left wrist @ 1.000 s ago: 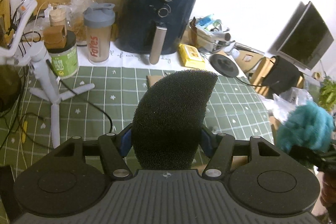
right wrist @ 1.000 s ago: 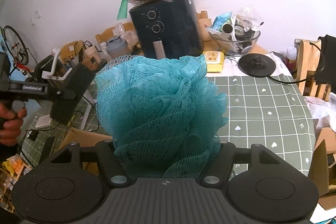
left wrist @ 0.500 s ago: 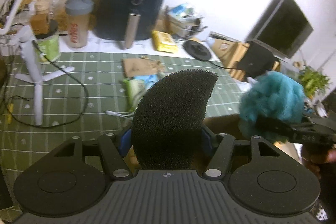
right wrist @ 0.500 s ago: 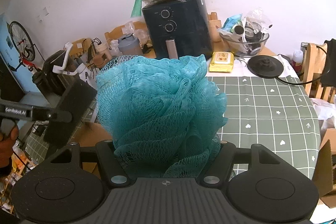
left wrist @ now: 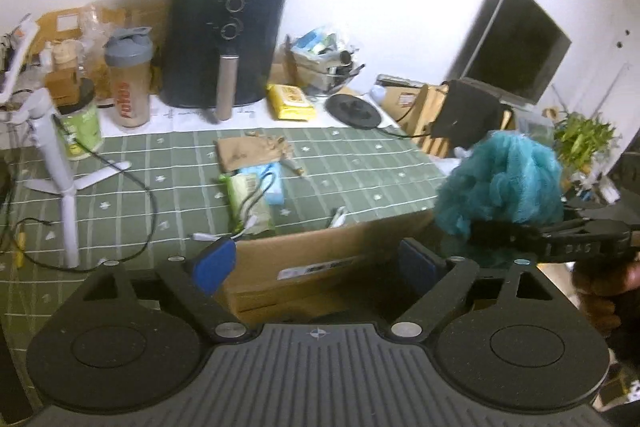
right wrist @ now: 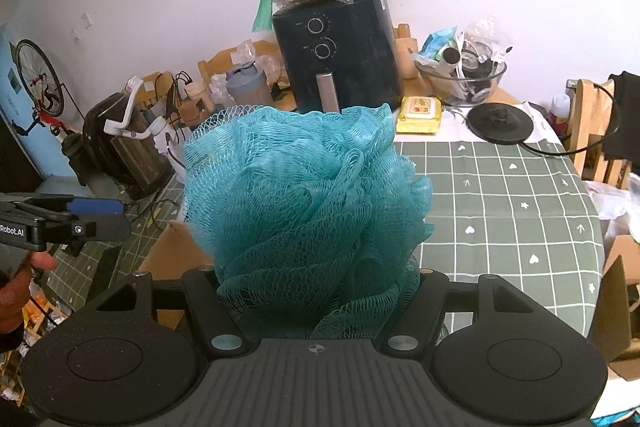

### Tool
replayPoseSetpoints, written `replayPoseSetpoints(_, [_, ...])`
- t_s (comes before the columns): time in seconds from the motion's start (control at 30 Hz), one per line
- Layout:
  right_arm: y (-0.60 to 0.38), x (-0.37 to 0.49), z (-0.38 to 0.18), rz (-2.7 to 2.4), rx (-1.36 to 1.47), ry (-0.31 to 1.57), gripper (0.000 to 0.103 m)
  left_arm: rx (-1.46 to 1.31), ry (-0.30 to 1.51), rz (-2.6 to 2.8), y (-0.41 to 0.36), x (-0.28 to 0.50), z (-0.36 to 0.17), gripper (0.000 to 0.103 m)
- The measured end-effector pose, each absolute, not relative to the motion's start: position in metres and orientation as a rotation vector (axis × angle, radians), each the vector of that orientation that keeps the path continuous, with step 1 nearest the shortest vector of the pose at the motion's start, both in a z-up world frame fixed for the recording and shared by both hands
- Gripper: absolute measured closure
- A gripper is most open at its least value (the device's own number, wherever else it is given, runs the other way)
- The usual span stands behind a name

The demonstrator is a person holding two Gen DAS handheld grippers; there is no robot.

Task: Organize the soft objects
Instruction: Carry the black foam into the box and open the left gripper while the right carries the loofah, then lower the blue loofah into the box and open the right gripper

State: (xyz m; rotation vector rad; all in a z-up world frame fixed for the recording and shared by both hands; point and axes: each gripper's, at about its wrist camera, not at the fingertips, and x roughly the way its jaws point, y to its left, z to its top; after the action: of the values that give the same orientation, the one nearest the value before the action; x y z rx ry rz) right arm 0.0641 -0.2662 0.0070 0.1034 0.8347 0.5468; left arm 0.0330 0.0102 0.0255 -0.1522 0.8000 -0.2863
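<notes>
The cardboard box [left wrist: 320,259] sat open-topped at the worktop [left wrist: 360,167] edge, its contents hidden. The left gripper [left wrist: 316,267] had just been opening, its jaws standing wide with nothing between them. The right gripper [right wrist: 316,291] was clamped on the frilly teal mesh pouf [right wrist: 304,203], beside the box.

Teal mesh bath pouf [right wrist: 308,211], bunched and puffy, upright, held above the cardboard box [left wrist: 320,259]

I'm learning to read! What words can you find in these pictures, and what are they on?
"Robot.AI": left gripper, start cut off.
Red word on shaker bottle: too blurred.
Letters on right gripper: blurred.
Box label, yellow pack, air fryer dials: too small.
</notes>
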Motion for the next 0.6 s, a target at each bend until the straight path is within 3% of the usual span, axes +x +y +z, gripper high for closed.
replayPoseSetpoints(0.6, [-0.239,0.055,0.016,0.598,0.058,0.81,0.034,-0.221,0.903,-0.166,0.044,-0.004,0.007,0.014])
